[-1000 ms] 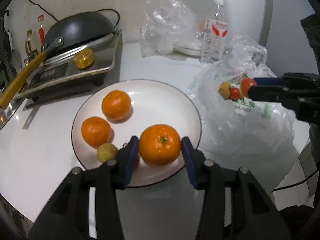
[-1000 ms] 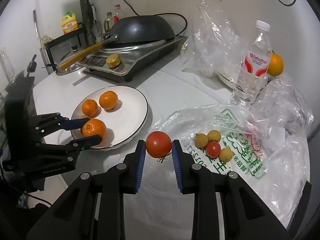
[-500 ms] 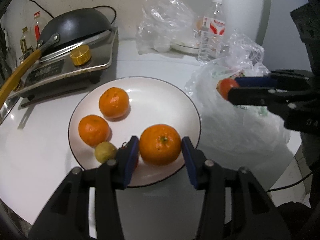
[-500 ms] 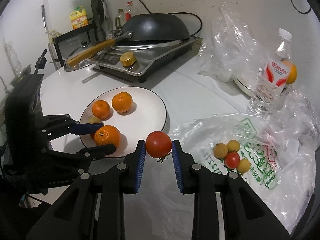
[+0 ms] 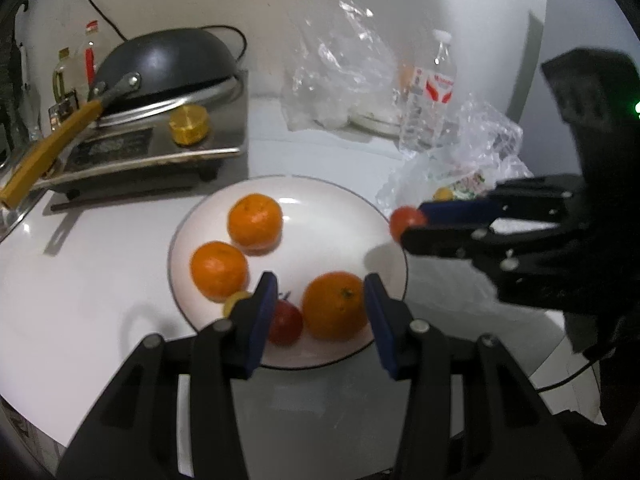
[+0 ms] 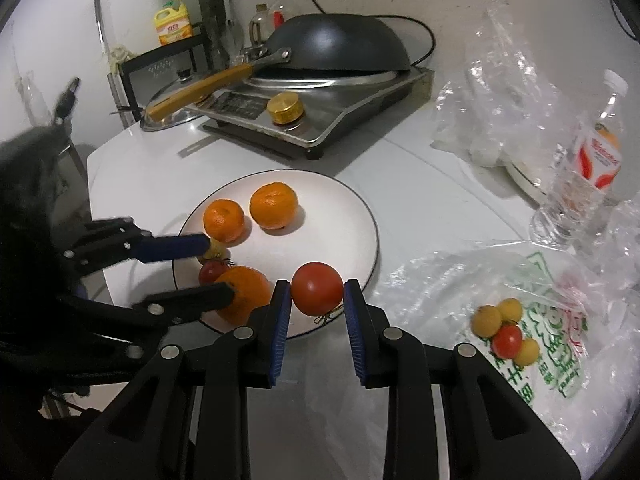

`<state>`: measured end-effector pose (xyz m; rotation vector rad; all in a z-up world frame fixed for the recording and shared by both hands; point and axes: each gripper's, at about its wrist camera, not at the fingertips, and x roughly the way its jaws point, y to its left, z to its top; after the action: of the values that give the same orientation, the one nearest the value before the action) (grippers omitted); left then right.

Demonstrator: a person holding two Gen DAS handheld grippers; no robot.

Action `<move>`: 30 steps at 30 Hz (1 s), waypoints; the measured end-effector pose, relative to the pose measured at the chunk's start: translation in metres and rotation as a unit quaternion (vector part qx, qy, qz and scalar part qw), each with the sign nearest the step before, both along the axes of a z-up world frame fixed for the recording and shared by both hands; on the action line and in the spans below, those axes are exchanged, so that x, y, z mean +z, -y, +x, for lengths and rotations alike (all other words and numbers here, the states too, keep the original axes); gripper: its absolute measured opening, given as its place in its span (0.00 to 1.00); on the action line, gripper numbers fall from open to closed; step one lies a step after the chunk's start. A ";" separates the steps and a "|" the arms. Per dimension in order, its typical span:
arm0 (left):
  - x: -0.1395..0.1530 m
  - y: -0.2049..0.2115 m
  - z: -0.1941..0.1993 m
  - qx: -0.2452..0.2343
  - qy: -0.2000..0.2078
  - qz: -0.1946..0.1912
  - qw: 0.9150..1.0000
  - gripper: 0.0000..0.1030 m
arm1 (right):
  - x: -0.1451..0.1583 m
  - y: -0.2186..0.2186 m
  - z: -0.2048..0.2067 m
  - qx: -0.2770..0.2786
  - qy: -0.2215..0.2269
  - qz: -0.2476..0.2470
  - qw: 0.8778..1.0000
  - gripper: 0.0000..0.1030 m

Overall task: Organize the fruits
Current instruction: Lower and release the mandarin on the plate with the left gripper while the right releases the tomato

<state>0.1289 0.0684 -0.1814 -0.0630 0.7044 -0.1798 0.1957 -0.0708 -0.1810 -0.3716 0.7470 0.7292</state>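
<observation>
A white plate [image 5: 320,204] [image 6: 344,216] holds three oranges, a small red fruit [image 5: 285,323] and a small yellow fruit. My left gripper [image 5: 320,300] is open, its fingers apart either side of the nearest orange [image 5: 335,306] and clear of it. My right gripper [image 6: 317,298] is shut on a red tomato [image 6: 317,289] and holds it above the plate's near rim. The tomato also shows in the left wrist view [image 5: 405,220] at the plate's right edge. Several small yellow and red fruits [image 6: 503,332] lie on a plastic bag [image 6: 460,280].
An induction cooker with an upturned black wok [image 6: 340,46] stands behind the plate. A water bottle [image 6: 580,184] and crumpled clear bags [image 6: 492,112] are at the back right. The table's edge runs close on the left [image 6: 96,184].
My right gripper has carried the tomato left from over the bag to the plate's rim. My left gripper has opened and the orange sits free on the plate.
</observation>
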 end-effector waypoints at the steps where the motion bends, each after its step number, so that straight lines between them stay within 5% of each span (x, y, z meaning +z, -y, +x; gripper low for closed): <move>1: 0.001 -0.002 0.000 0.003 0.001 -0.001 1.000 0.45 | -0.001 -0.003 0.000 0.002 -0.001 -0.001 1.000 0.28; 30: -0.002 -0.024 -0.012 0.042 0.005 -0.008 0.999 0.46 | -0.019 -0.022 0.004 0.009 -0.031 -0.023 0.999 0.28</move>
<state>0.1171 0.0926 -0.1834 -0.1072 0.6881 -0.1055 0.1995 -0.0488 -0.2002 -0.4002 0.8215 0.7444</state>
